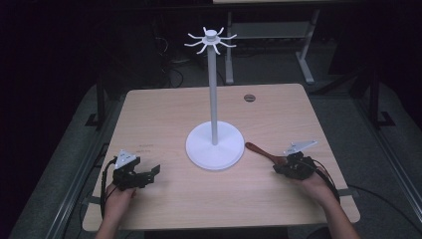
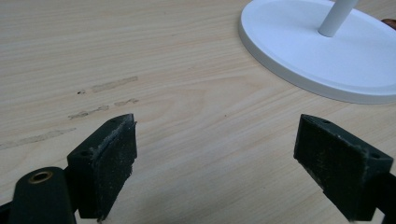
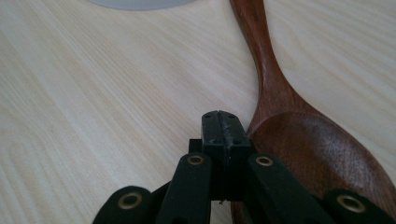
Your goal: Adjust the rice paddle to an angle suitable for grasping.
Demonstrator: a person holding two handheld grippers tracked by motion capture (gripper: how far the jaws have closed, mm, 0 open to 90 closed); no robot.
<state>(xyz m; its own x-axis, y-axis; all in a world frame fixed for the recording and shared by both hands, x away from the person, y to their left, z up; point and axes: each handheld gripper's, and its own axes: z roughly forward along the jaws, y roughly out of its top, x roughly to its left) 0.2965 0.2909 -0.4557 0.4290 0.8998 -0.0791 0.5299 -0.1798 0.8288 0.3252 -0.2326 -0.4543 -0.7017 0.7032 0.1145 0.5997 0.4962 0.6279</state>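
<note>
here the right gripper (image 3: 223, 122) has its black jaws pressed together with nothing between them, just left of the bowl of a dark wooden spoon (image 3: 299, 140) lying flat on the pale grained table (image 1: 164, 107), right of the round white stand (image 1: 215, 144). the left gripper (image 2: 215, 163), near left, is spread wide.

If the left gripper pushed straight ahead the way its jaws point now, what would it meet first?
Probably the white stand's round base. The left gripper has open jaws with bare table directly ahead, and the base sits ahead, slightly to one side, so it may clip only the rim.
</note>
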